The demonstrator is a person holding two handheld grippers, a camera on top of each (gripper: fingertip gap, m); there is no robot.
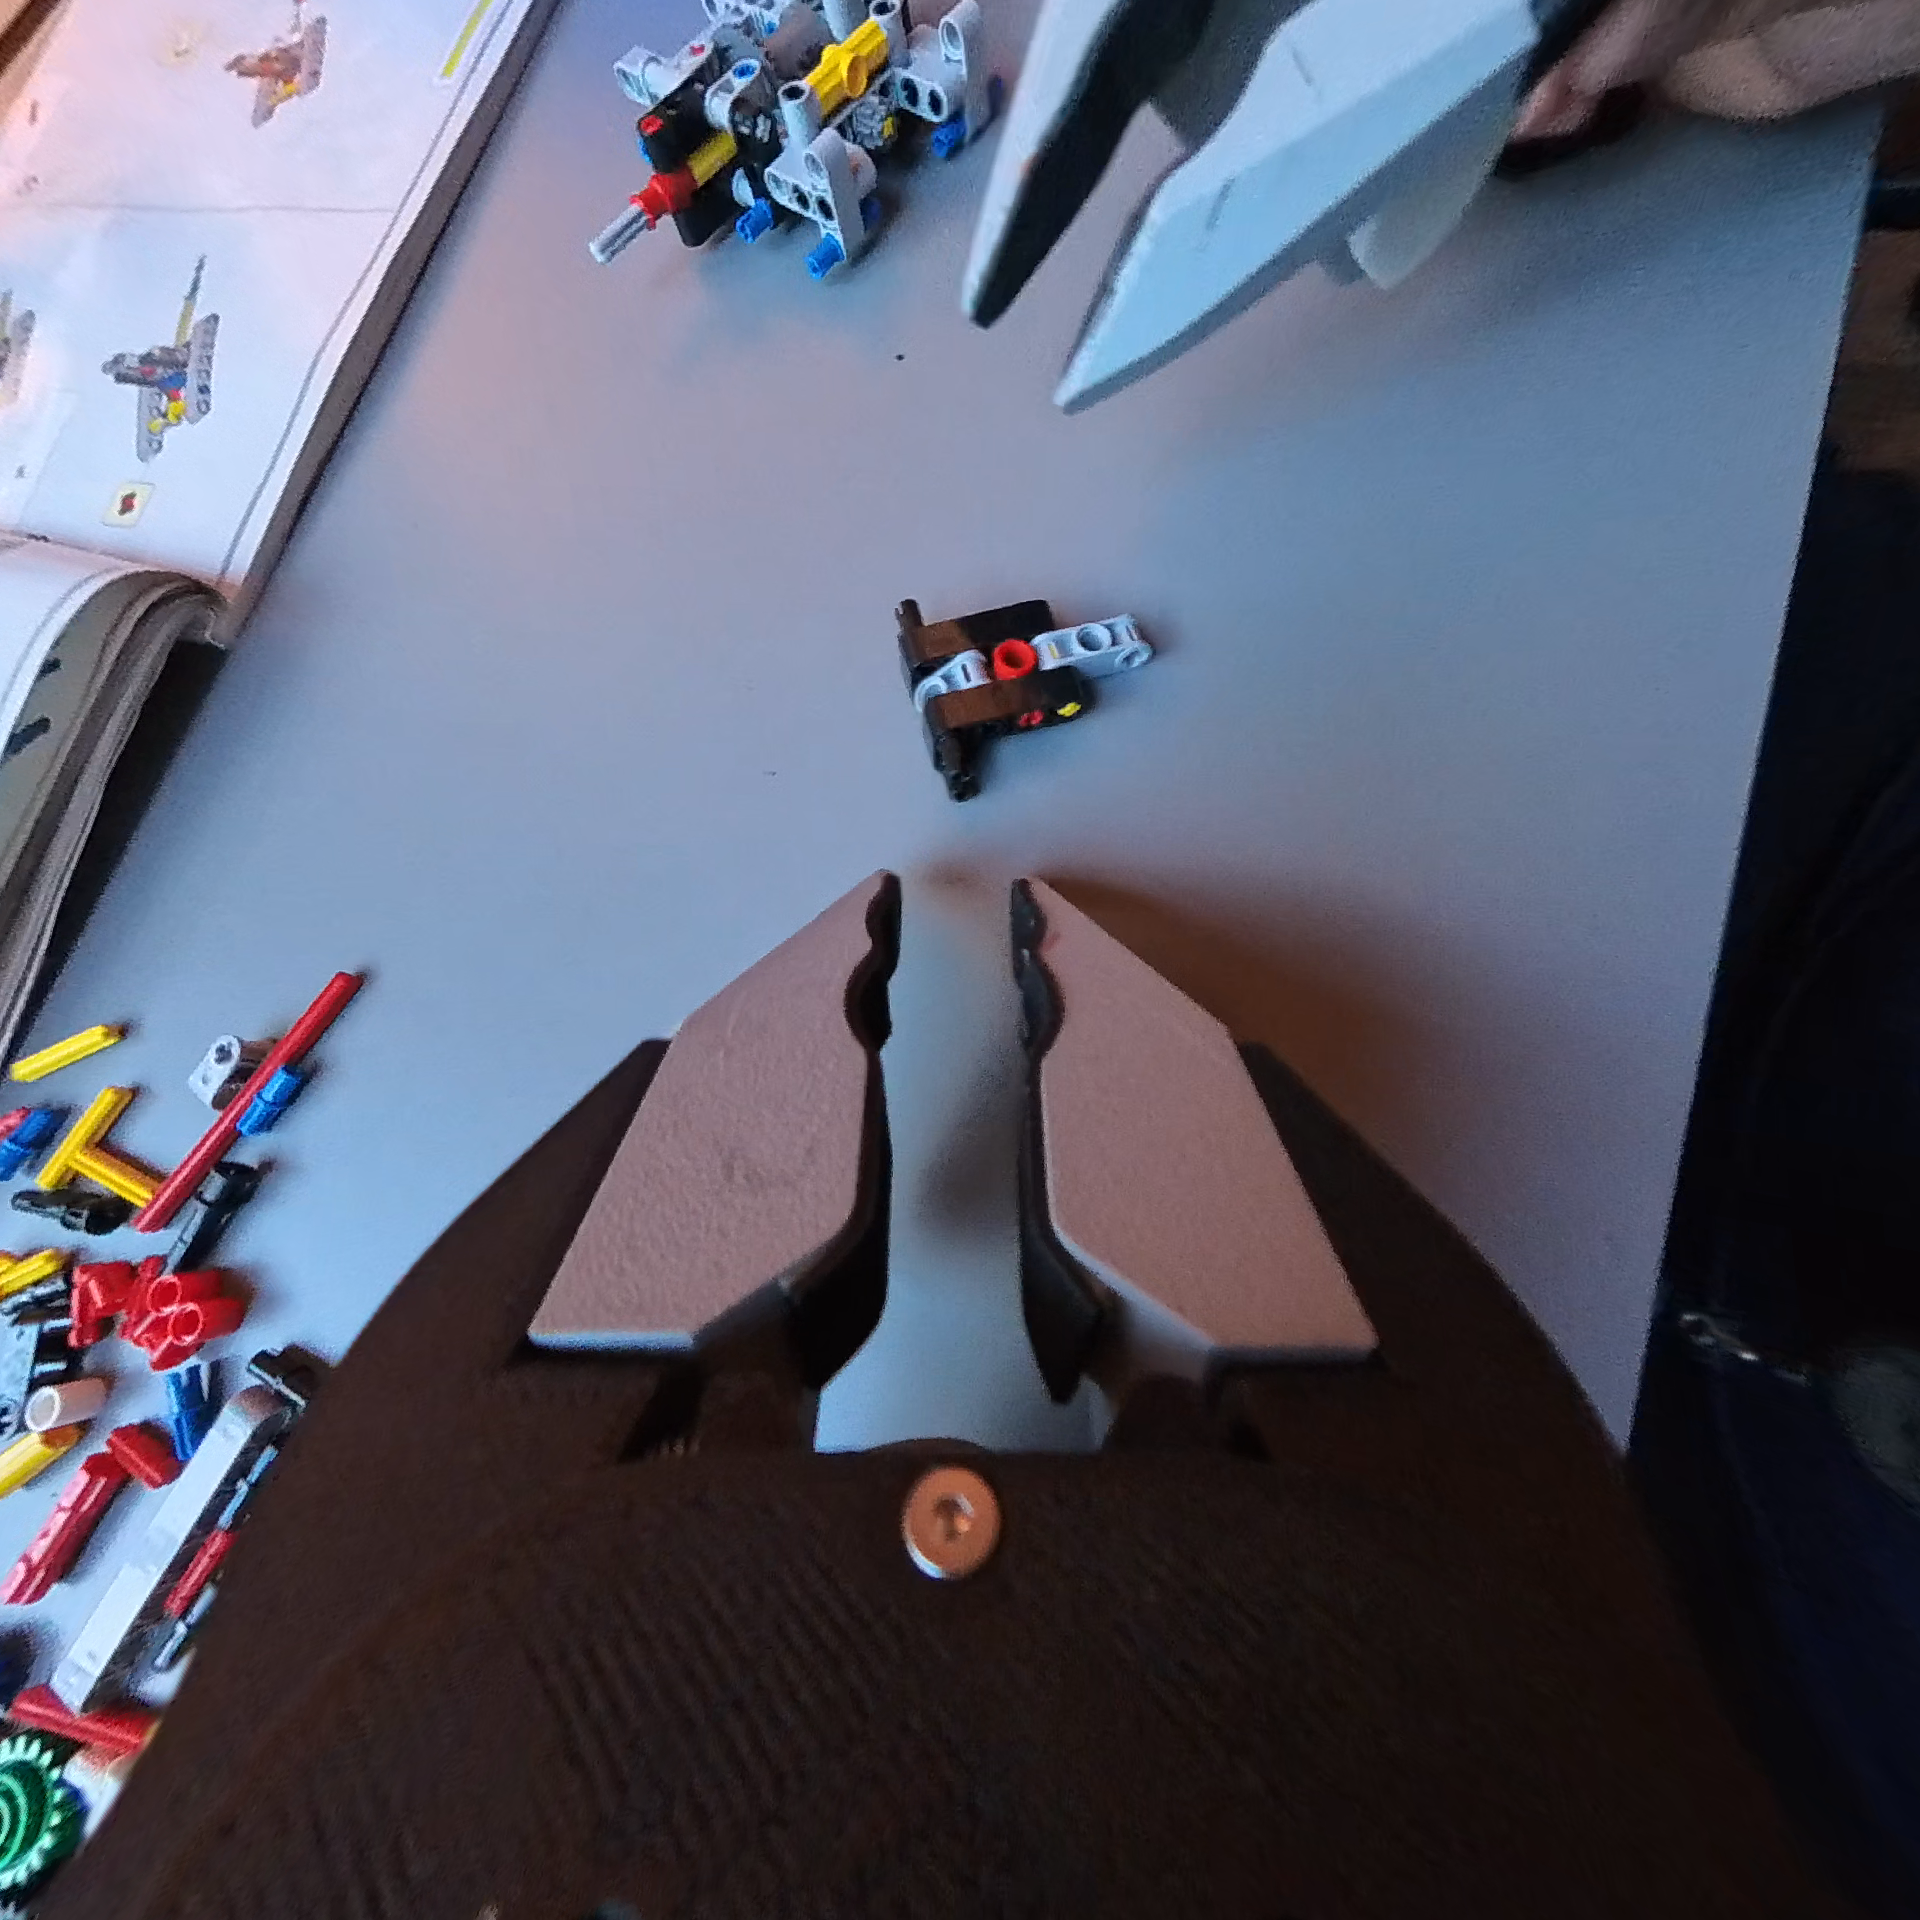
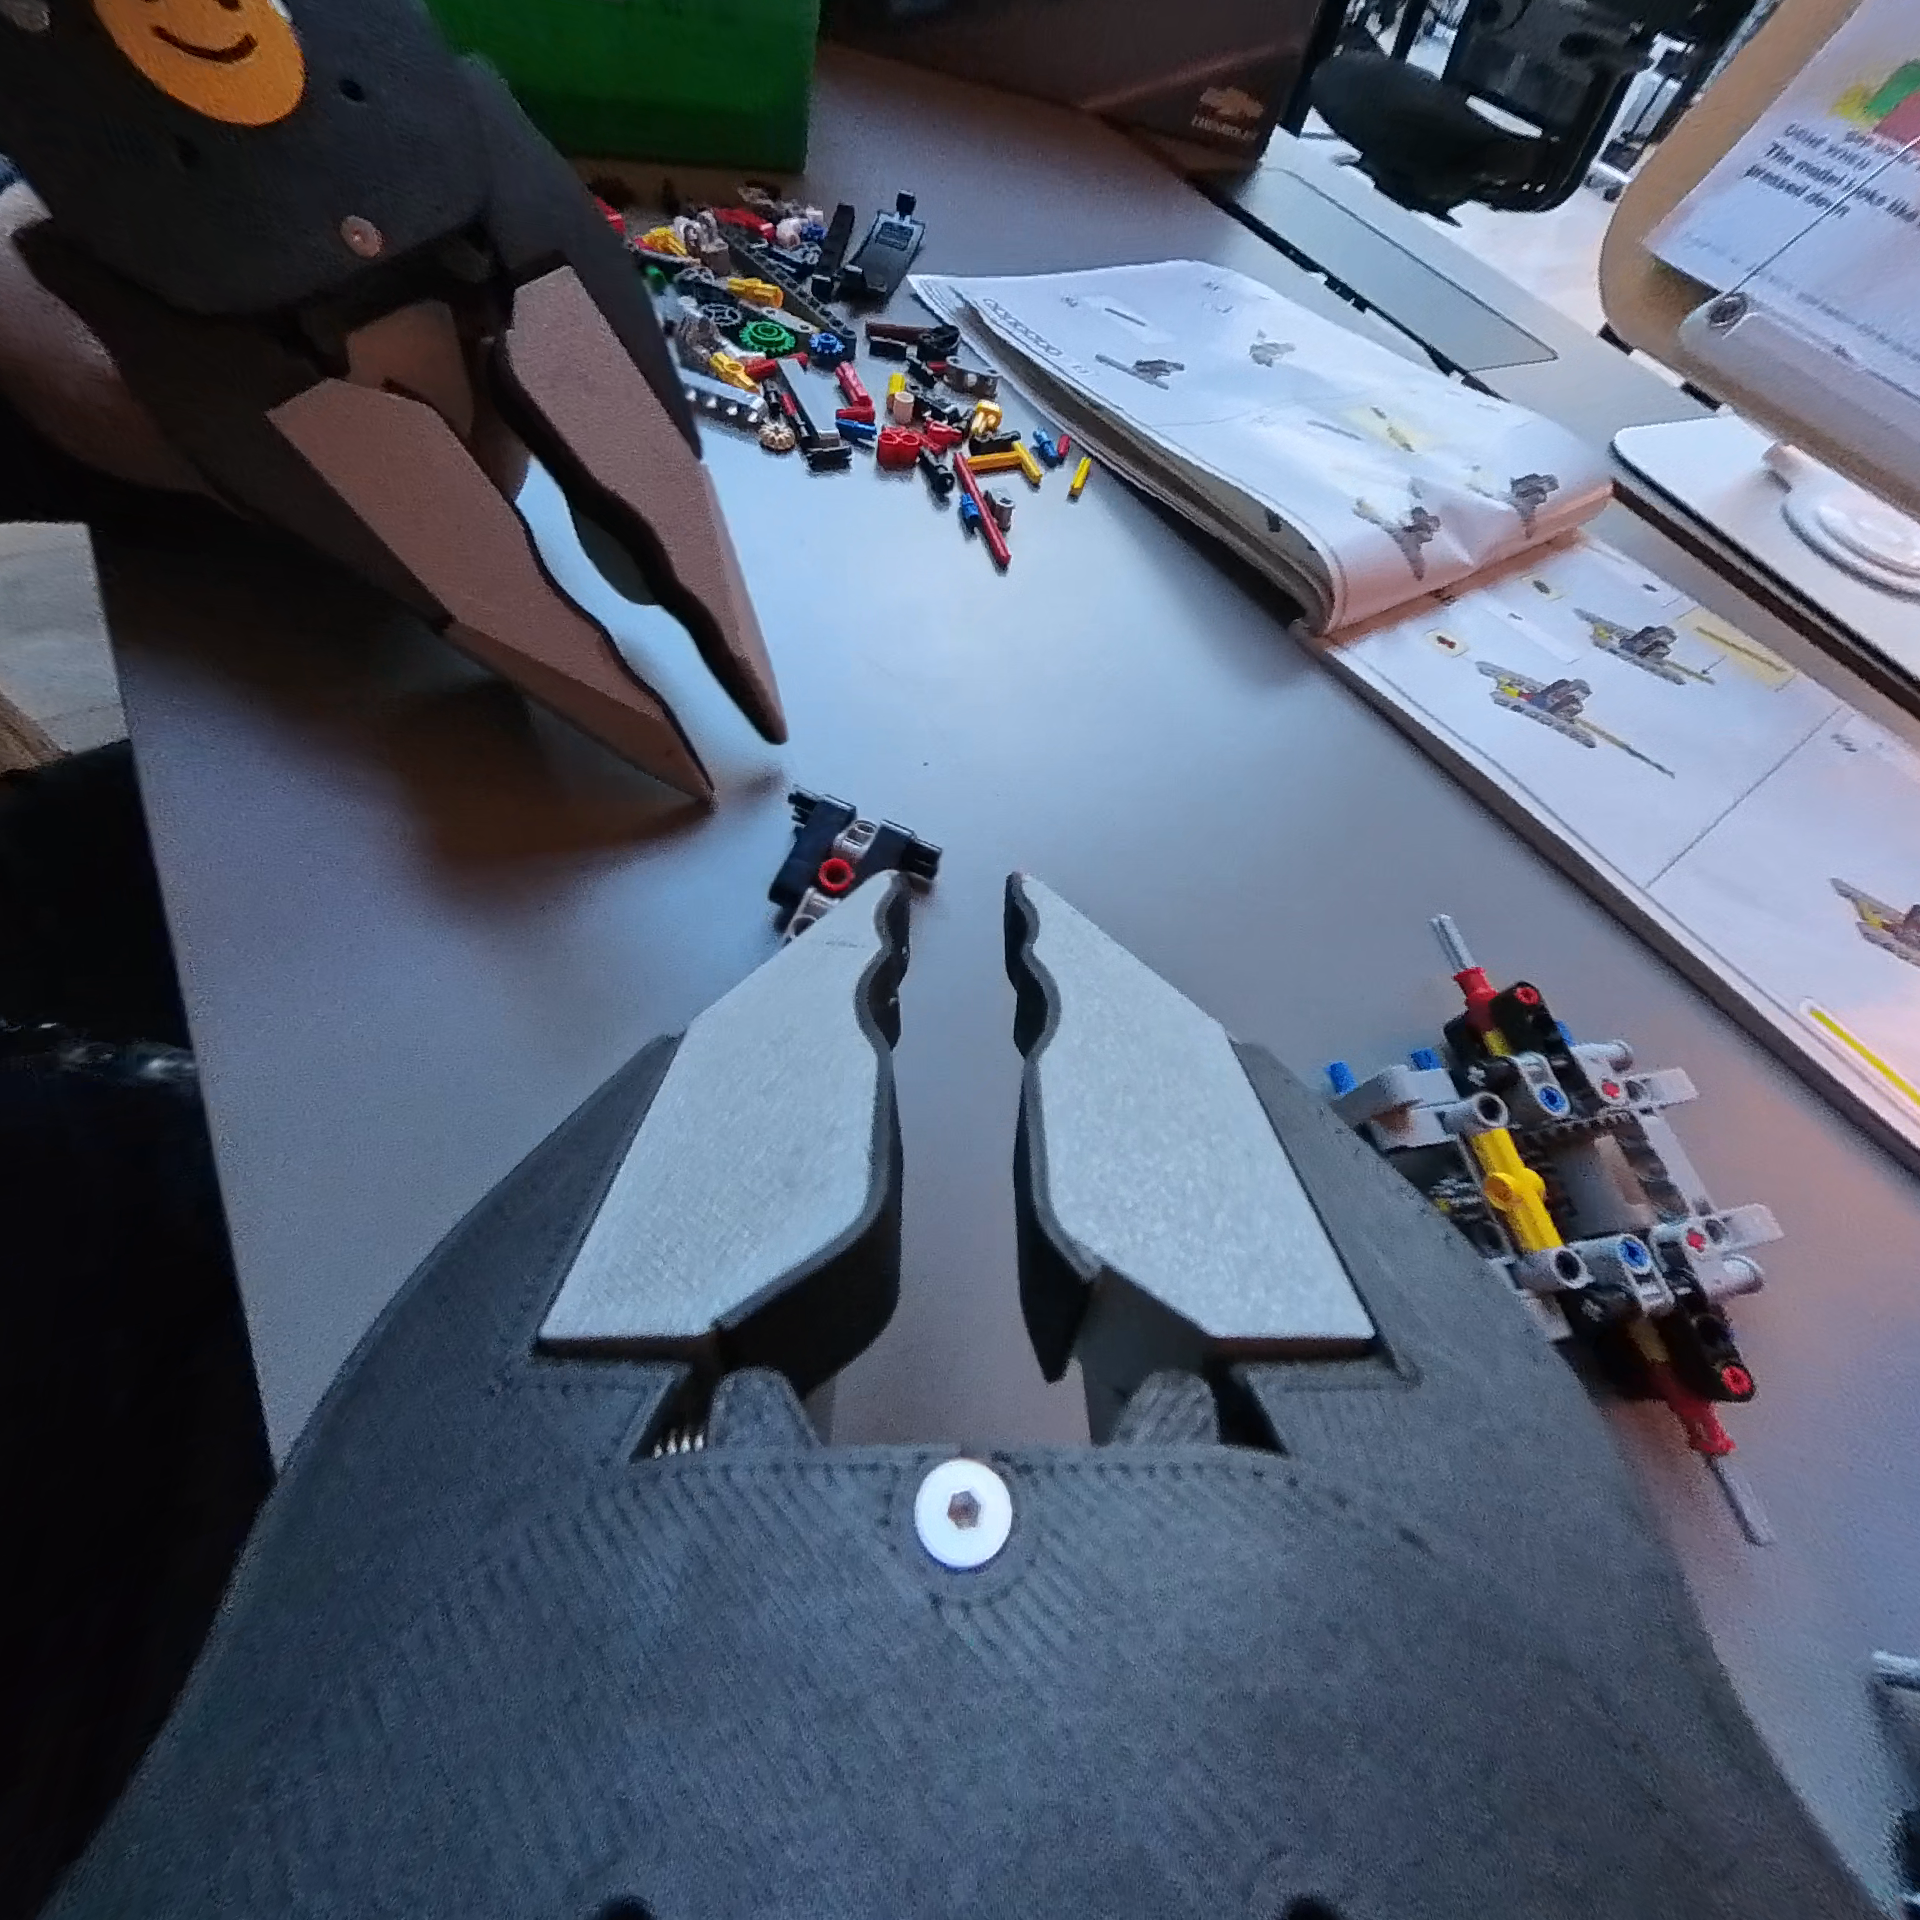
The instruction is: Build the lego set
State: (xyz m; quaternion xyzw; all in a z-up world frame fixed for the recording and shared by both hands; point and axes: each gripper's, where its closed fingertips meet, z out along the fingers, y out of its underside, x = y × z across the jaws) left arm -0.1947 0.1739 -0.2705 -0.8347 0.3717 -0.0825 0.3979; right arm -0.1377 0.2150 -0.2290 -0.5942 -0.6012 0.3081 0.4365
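A small black and grey brick assembly with a red bush (image 1: 1003, 681) lies on the grey table (image 1: 623, 644), a short way beyond my left gripper (image 1: 956, 883). The left gripper is open and empty, with bare table between its brown fingers. My right gripper (image 2: 956, 883) is open and empty too. The same small assembly (image 2: 847, 862) lies just past its left fingertip (image 2: 883, 904), outside the jaws. The left gripper (image 2: 743, 764) shows at the upper left of the right wrist view, and the right gripper (image 1: 1029, 353) at the top of the left wrist view.
A larger brick model (image 1: 795, 120) with a yellow axle and blue pins stands on the table; it also shows in the right wrist view (image 2: 1558, 1195). Loose coloured parts (image 2: 852, 364) lie in a pile. An open instruction booklet (image 2: 1351, 468) lies beside them. A green box (image 2: 644, 73) stands behind. My right fingertips sit around 9 cm from my left ones.
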